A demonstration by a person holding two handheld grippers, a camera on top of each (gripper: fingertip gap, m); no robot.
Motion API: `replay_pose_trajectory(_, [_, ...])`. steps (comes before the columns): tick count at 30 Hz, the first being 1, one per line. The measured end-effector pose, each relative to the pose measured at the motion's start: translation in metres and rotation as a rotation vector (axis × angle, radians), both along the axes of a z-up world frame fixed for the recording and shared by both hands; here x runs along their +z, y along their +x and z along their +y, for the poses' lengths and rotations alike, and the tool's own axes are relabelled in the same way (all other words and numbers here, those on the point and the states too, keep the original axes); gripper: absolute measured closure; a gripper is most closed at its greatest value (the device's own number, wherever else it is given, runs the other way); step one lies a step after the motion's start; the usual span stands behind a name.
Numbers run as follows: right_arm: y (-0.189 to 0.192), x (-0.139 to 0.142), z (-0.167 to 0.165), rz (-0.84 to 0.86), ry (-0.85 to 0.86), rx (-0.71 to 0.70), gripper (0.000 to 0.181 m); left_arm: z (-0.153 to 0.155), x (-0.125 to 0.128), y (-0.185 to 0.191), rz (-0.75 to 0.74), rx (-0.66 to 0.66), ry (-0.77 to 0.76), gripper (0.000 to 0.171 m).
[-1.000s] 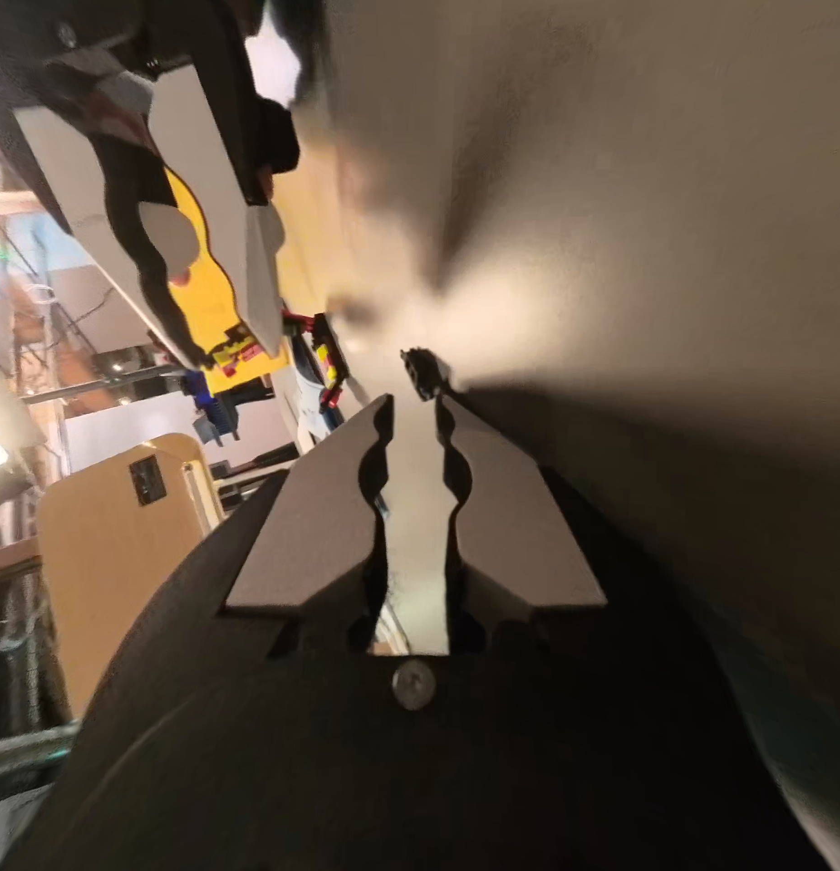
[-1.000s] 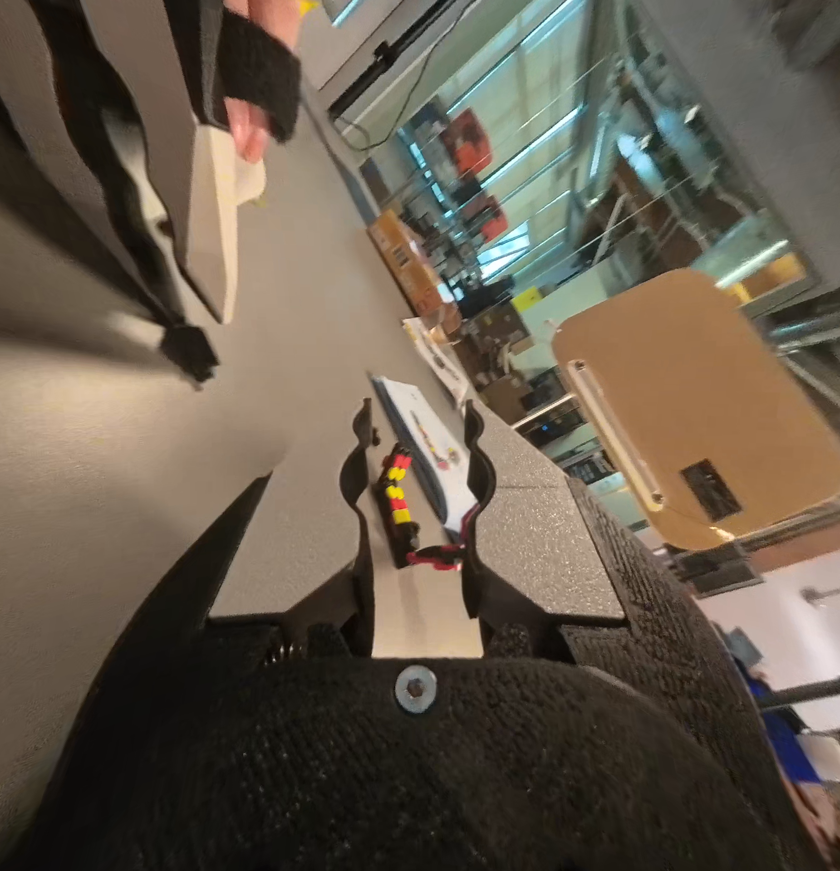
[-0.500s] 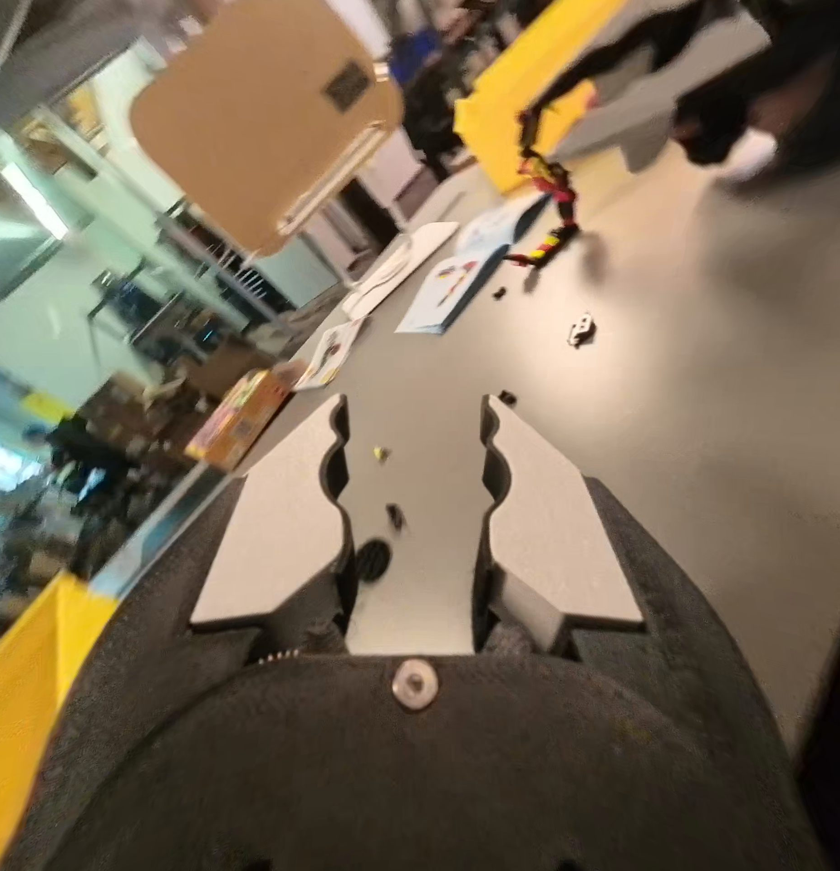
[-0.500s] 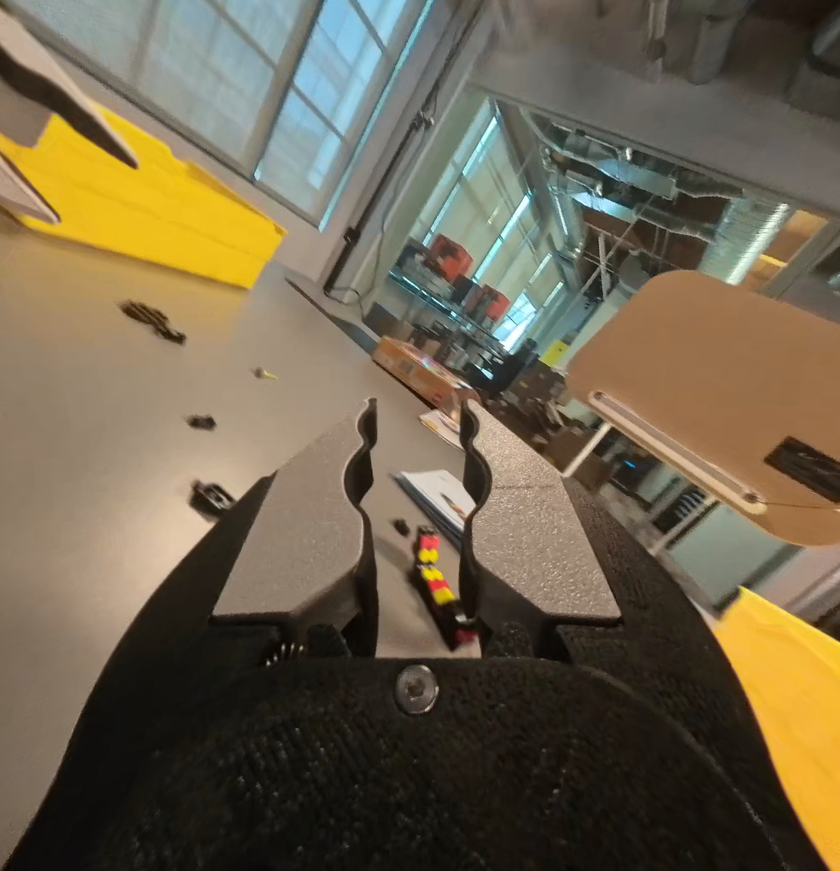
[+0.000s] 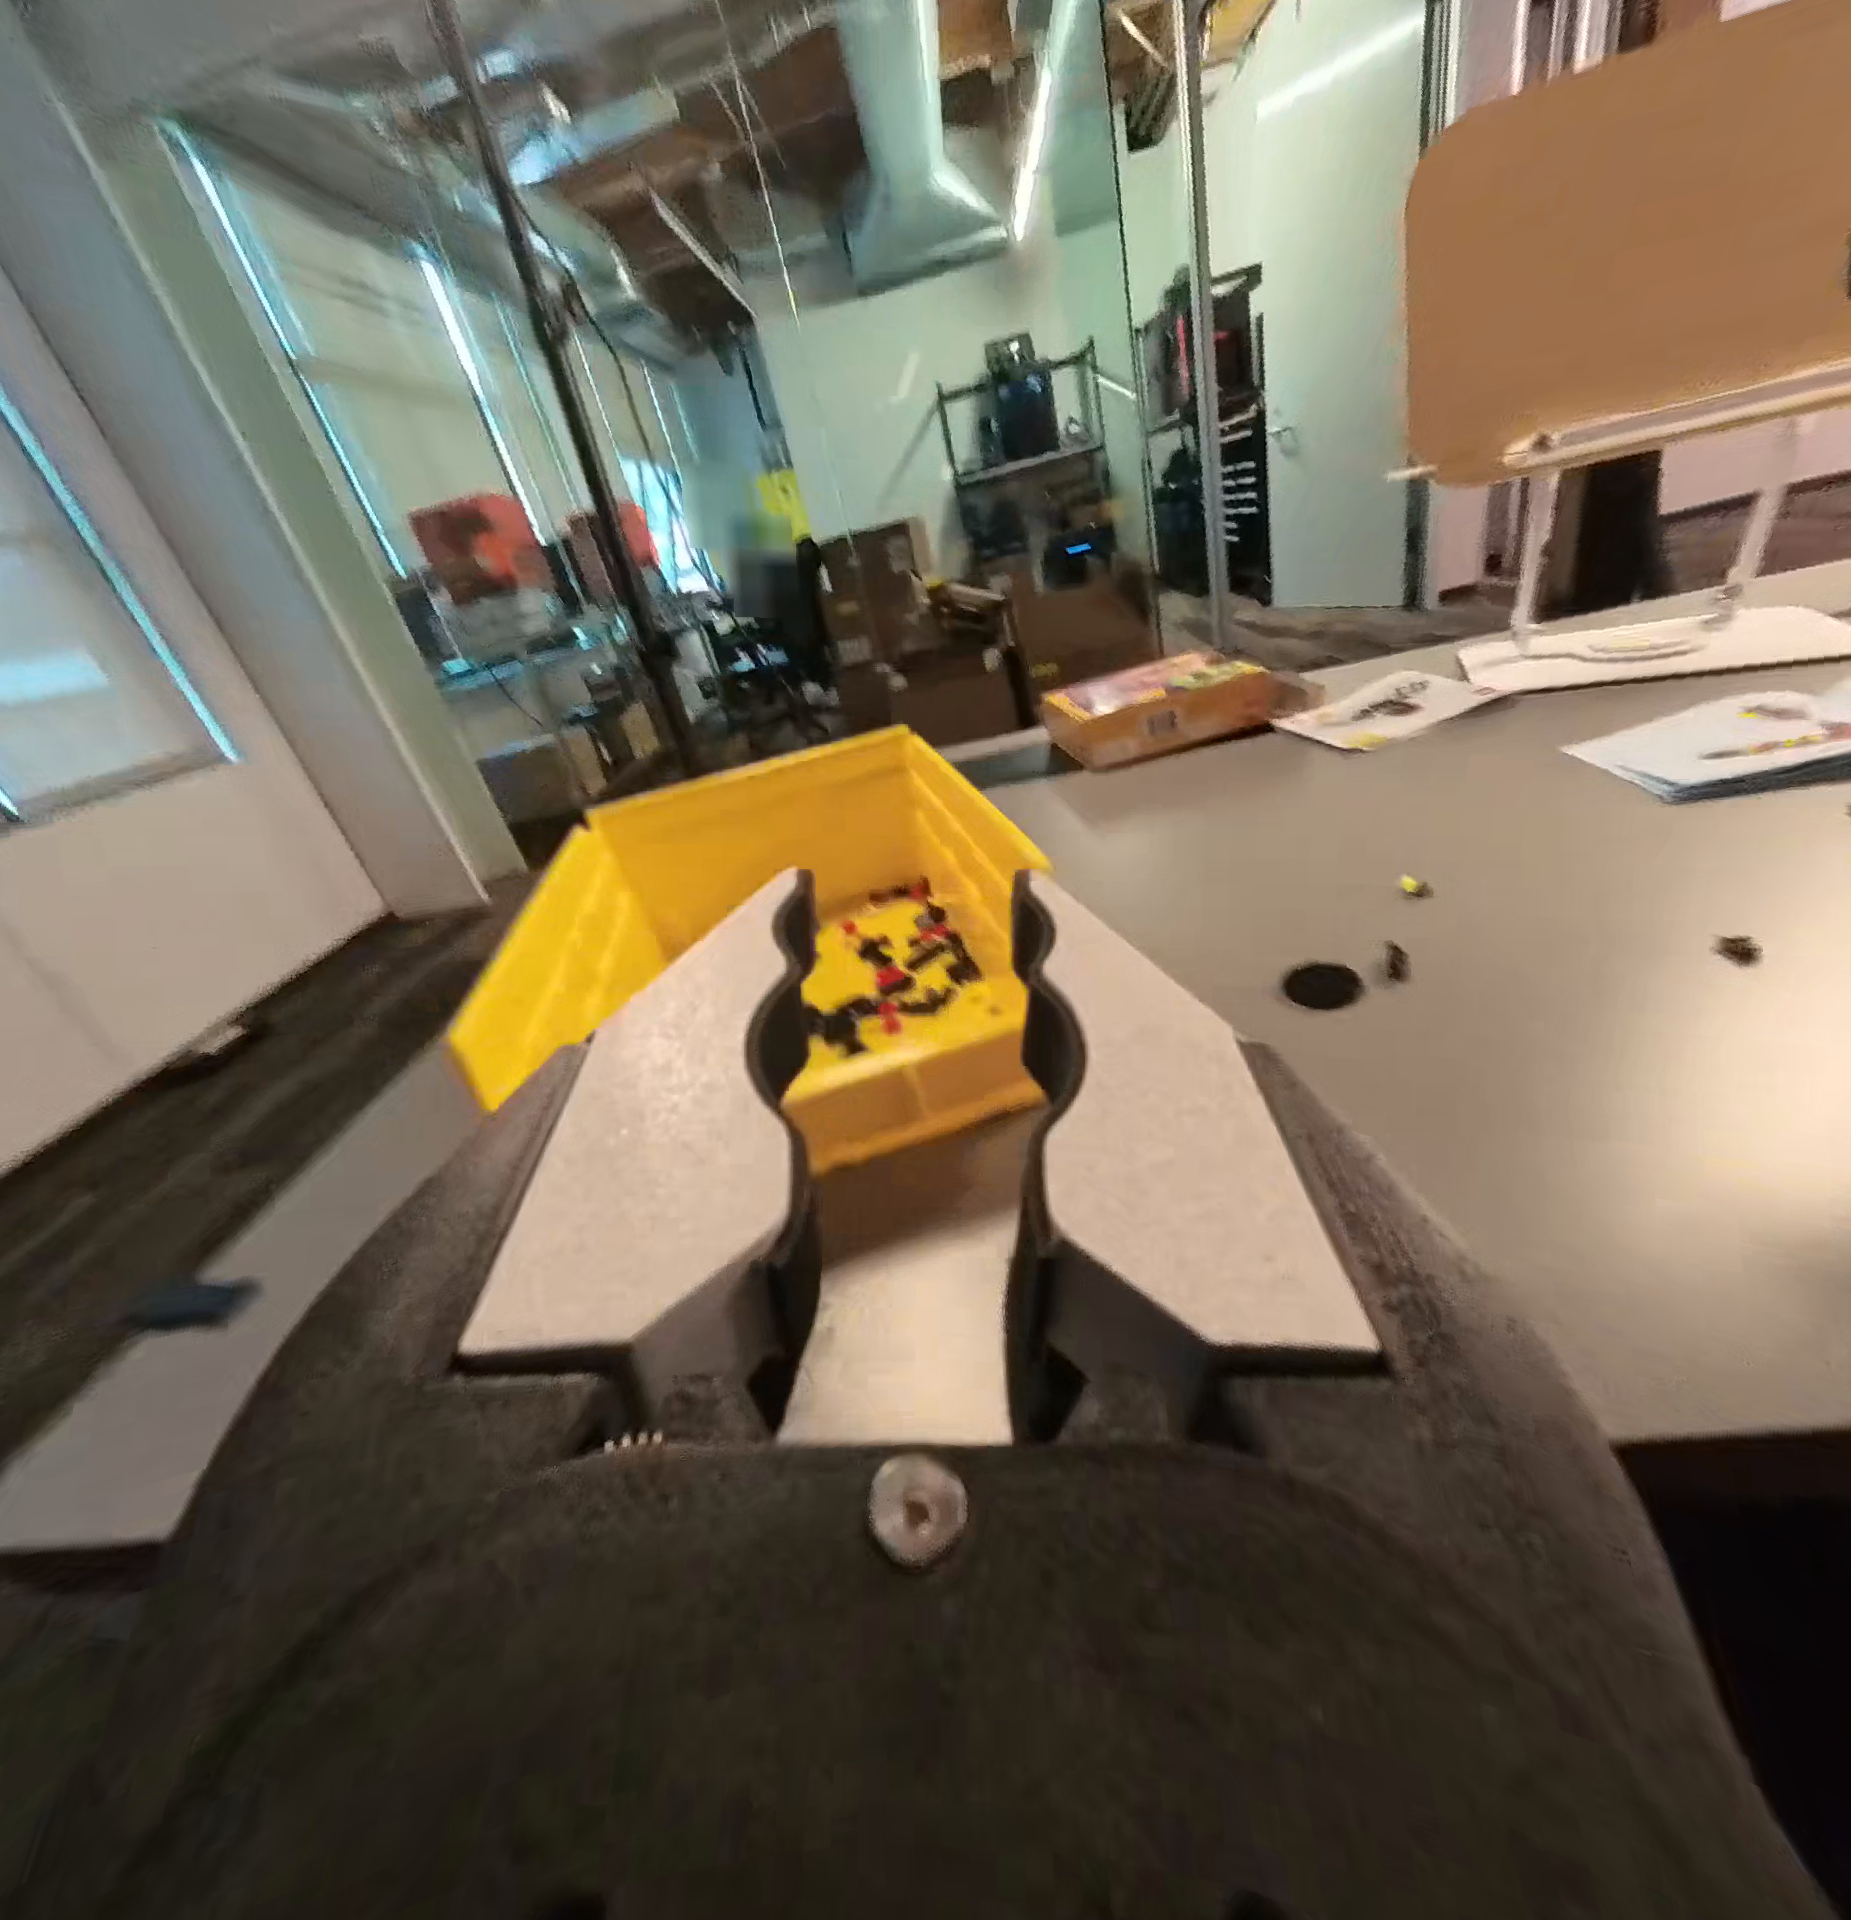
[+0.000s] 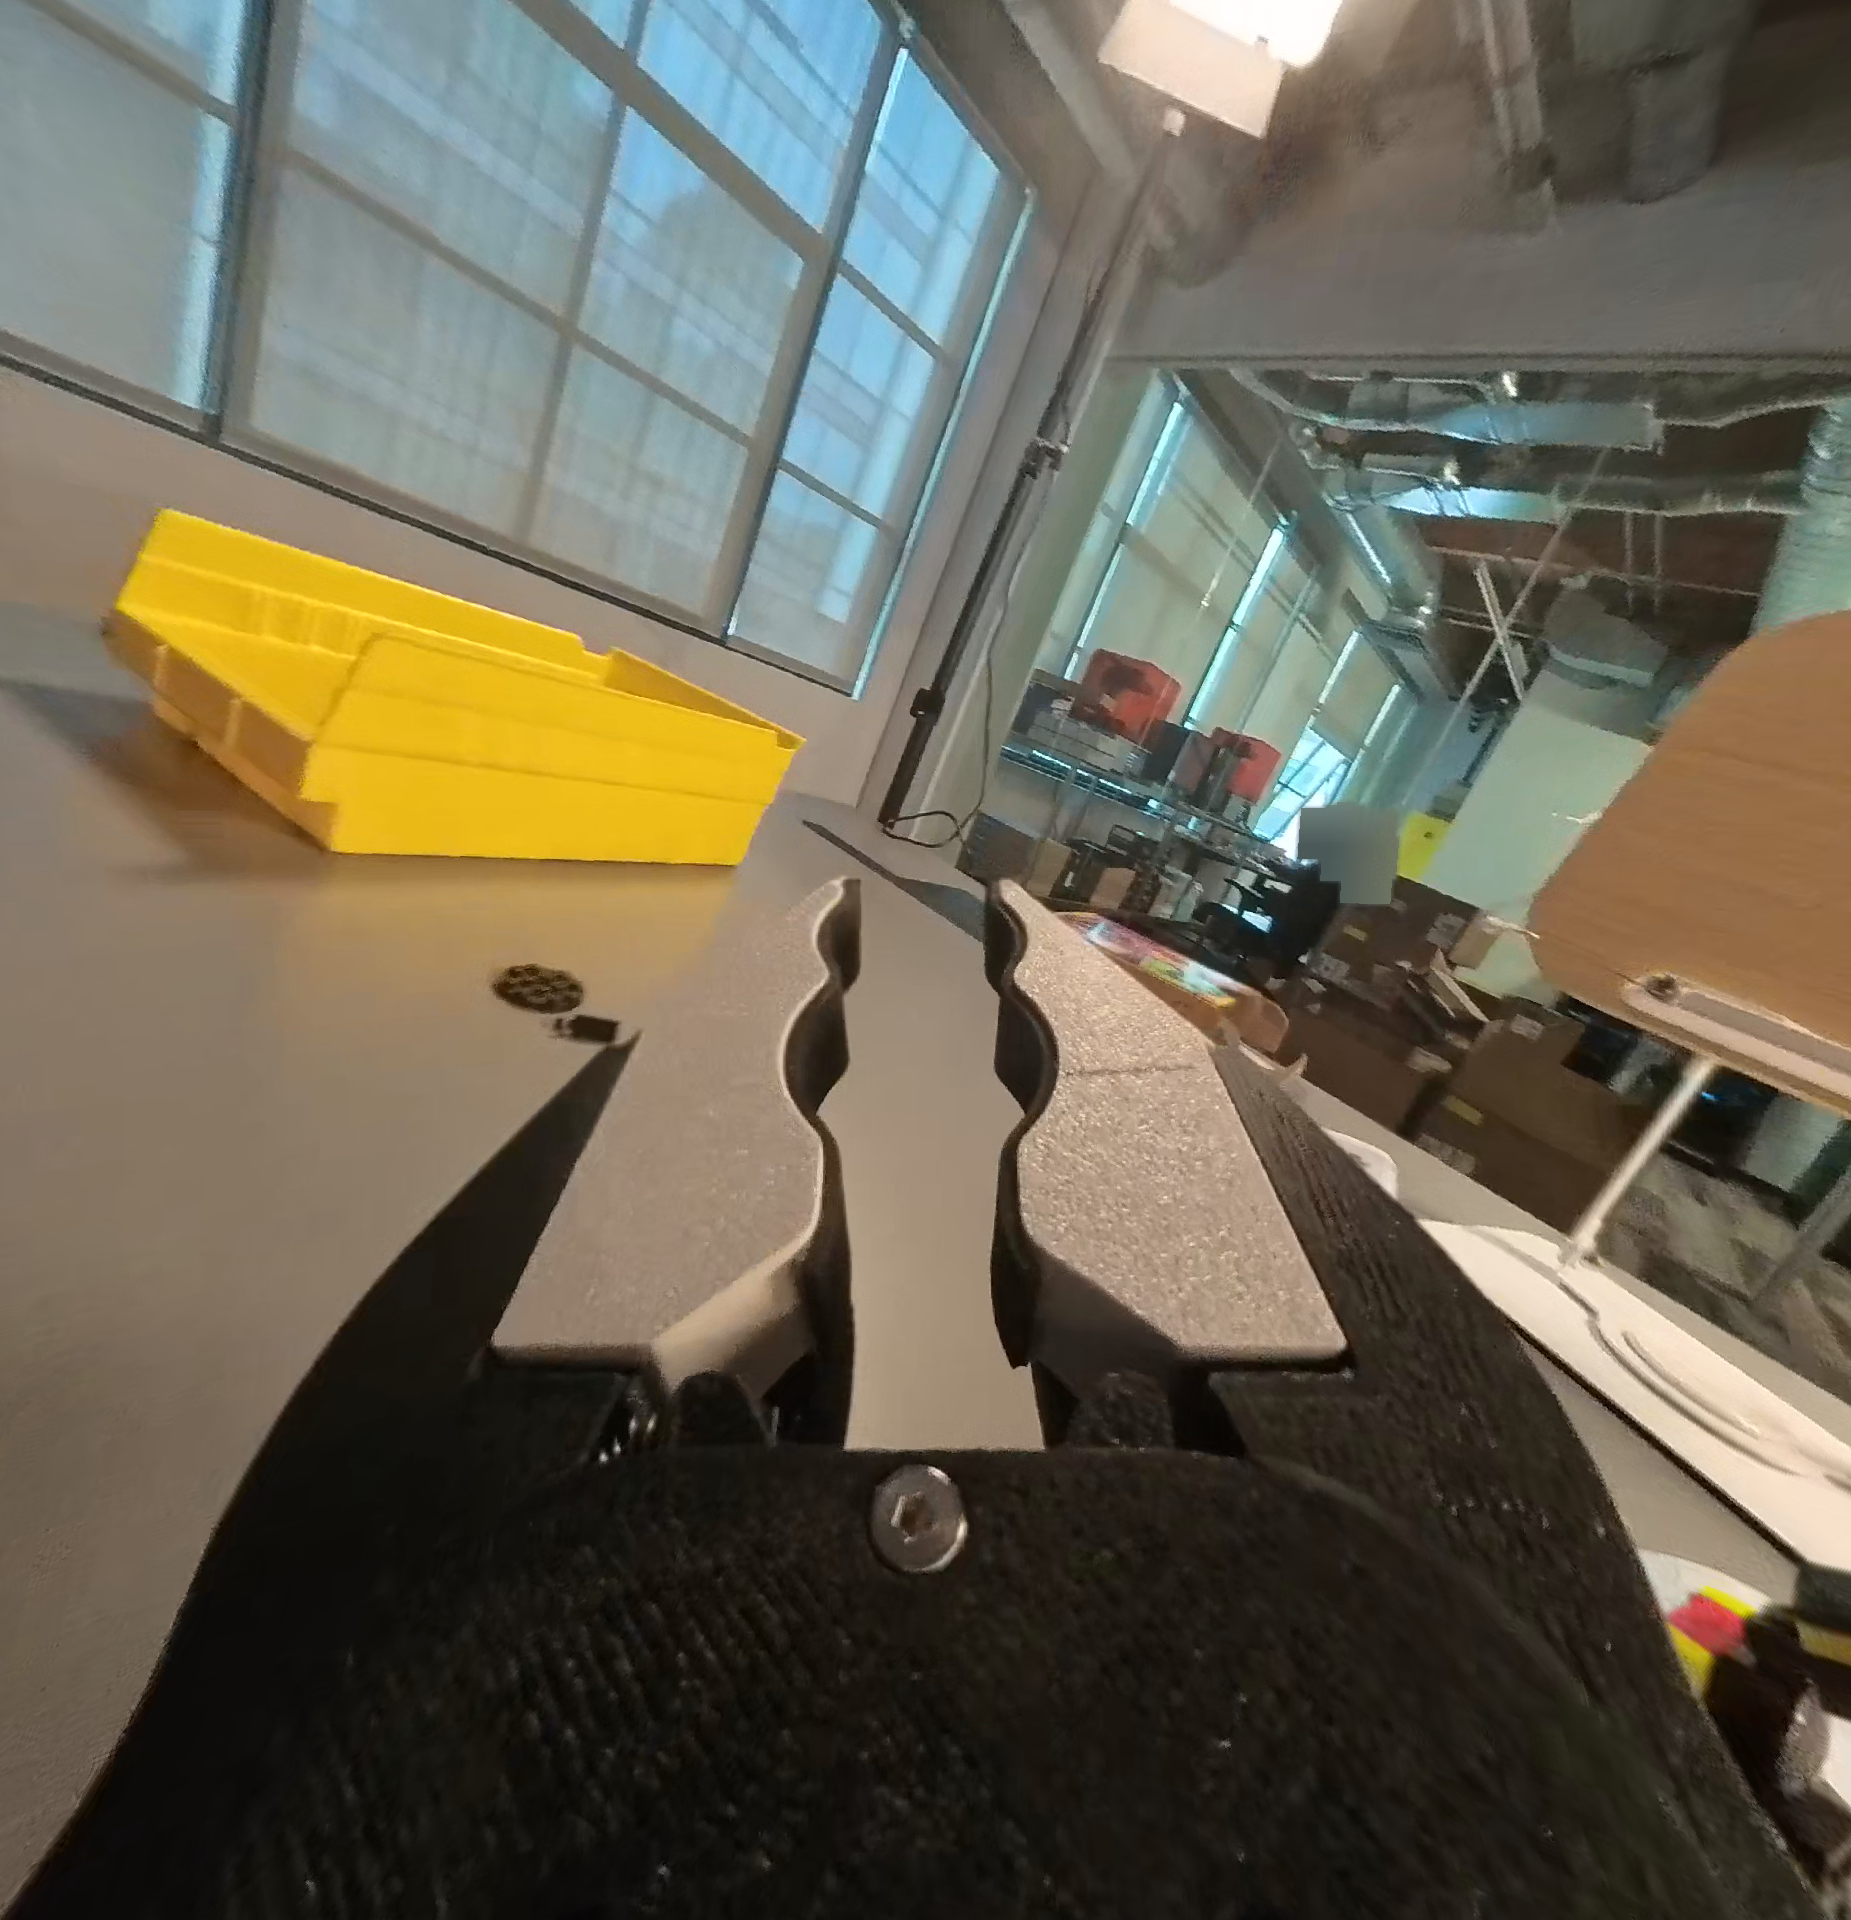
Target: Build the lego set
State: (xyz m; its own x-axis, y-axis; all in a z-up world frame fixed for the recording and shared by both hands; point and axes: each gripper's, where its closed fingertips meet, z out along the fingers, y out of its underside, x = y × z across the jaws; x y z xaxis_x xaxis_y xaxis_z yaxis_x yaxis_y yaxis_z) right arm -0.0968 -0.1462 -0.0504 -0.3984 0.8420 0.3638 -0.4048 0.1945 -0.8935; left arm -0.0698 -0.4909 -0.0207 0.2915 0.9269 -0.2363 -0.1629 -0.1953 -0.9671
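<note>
1. Because the lego pieces (image 5: 890,977) are small, hard, light plastic, they probably skid on the smooth tray floor and want a pinch across their flat sides, one at a time; most lie as a loose black and red scatter inside the yellow bin (image 5: 630,935), which sits at the bench's left end near its edge.
2. The left claw (image 5: 910,914) hangs released and empty, its jaws apart and aimed straight at the bin's low front wall, so an entry from above looks cleaner than one over the tall back and side walls.
3. To the right, the grey bench (image 5: 1523,1091) lies mostly bare, with a round cable hole (image 5: 1319,985) and a few stray bits (image 5: 1395,961) near it; the instruction booklet (image 5: 1752,753) lies farther right.
4. The right claw (image 6: 921,904) is also released, holding nothing, low over the bench.
5. At the lower right corner of its view a partly built red, yellow and black assembly (image 6: 1731,1652) shows; its joints may pop under side load, so I would take it by the sturdier body.
</note>
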Motion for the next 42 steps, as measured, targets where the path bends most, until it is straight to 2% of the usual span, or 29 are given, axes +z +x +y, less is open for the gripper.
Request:
replay_pose_trajectory(4, [-0.018,0.000,0.008,-0.012,-0.027,-0.046,0.162,-0.013,0.028,-0.047,0.006,0.044,-0.120,0.137])
replay_pose_trajectory(7, [-0.025,-0.003,0.012,-0.025,-0.019,-0.075,0.162,-0.018,0.037,-0.098,-0.111,0.012,-0.132,0.137])
replay_pose_trajectory(9, [-0.027,-0.004,0.015,-0.027,-0.010,-0.096,0.162,-0.019,0.031,-0.133,-0.238,-0.025,-0.141,0.136])
replay_pose_trajectory(15, [-0.037,-0.009,0.020,-0.033,0.038,-0.165,0.162,-0.011,-0.023,-0.221,-0.713,-0.144,-0.186,0.137])
replay_pose_trajectory(19, [-0.042,-0.013,0.019,-0.042,0.061,-0.178,0.163,0.009,-0.065,-0.242,-1.028,-0.322,-0.151,0.136])
replay_pose_trajectory(24, [-0.044,-0.015,0.015,-0.038,0.092,-0.175,0.164,0.016,-0.112,-0.255,-1.279,-0.318,-0.130,0.143])
replay_pose_trajectory(28, [-0.044,-0.016,0.013,-0.035,0.108,-0.170,0.165,0.017,-0.135,-0.261,-1.322,-0.218,-0.194,0.145])
replay_pose_trajectory(39, [-0.041,-0.014,0.010,-0.035,0.085,-0.134,0.166,0.024,-0.148,-0.269,-1.322,-0.106,-0.244,0.140])
replay_pose_trajectory(42, [-0.040,-0.014,0.009,-0.036,0.078,-0.123,0.166,0.024,-0.154,-0.267,-1.328,-0.074,-0.294,0.144])
